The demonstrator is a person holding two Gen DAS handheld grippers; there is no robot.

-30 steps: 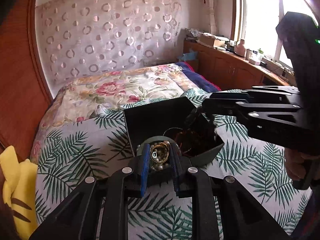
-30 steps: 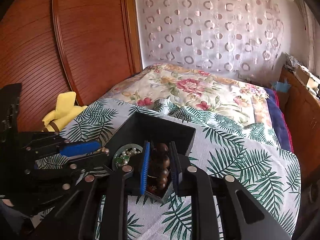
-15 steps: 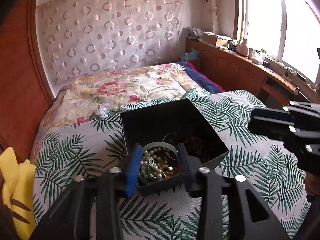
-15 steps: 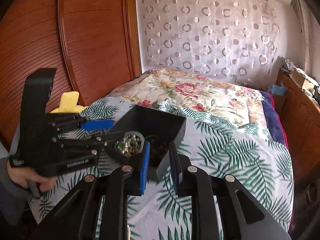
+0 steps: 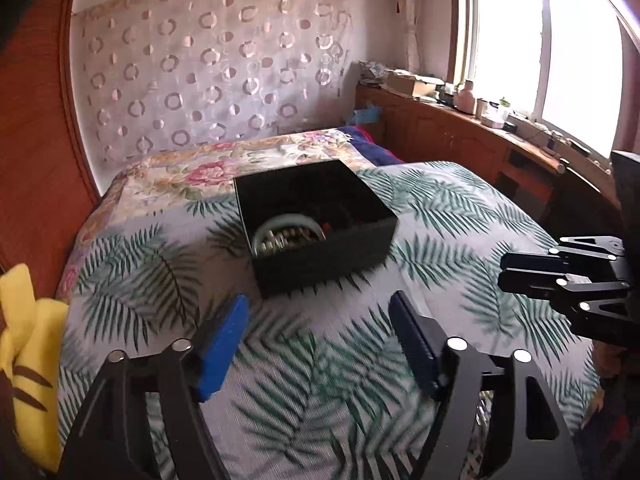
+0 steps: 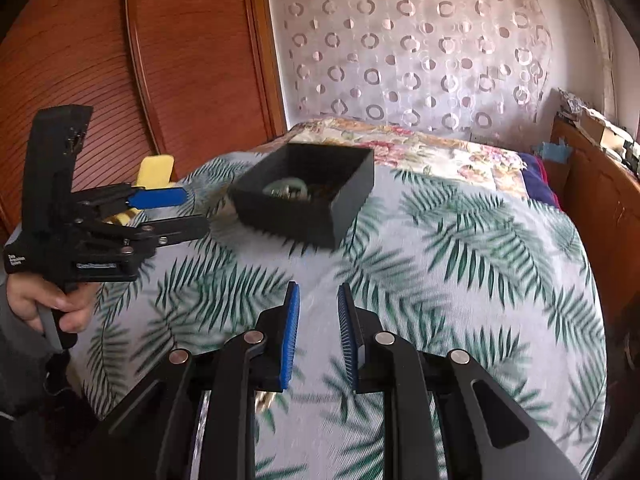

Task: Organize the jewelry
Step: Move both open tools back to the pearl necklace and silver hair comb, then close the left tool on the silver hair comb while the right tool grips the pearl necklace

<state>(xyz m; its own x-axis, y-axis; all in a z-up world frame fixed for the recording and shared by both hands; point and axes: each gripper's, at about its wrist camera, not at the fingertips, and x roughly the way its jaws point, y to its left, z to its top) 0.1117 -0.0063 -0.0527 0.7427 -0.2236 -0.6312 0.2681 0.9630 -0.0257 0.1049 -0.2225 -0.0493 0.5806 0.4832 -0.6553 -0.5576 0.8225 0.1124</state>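
A black open box (image 5: 320, 256) sits on the palm-leaf bedspread (image 5: 320, 400). Inside it lie a green bangle with pearls and gold pieces (image 5: 286, 236) and dark beads. My left gripper (image 5: 318, 300) hangs in front of the box, clear of it. Its jaws are opening wide and nothing is between the blue pads (image 5: 224, 340). In the right wrist view the box (image 6: 320, 216) is further off, and my right gripper (image 6: 319, 288) holds a narrow gap over the bedspread with nothing in it. The left gripper (image 6: 196, 210) shows at the left of that view, and the right gripper (image 5: 560, 276) at the right of the left wrist view.
A yellow plush toy (image 5: 28, 340) lies at the bed's left edge by the wooden panel (image 6: 180, 60). A floral quilt (image 5: 224, 168) lies behind the box. A wooden cabinet (image 5: 460, 136) with clutter runs under the window. A person's hand (image 6: 48, 300) holds the left gripper's handle.
The left gripper let go of a gold piece over the bangle, widened its jaws and drew back. The right gripper also pulled back from the box, its gap unchanged.
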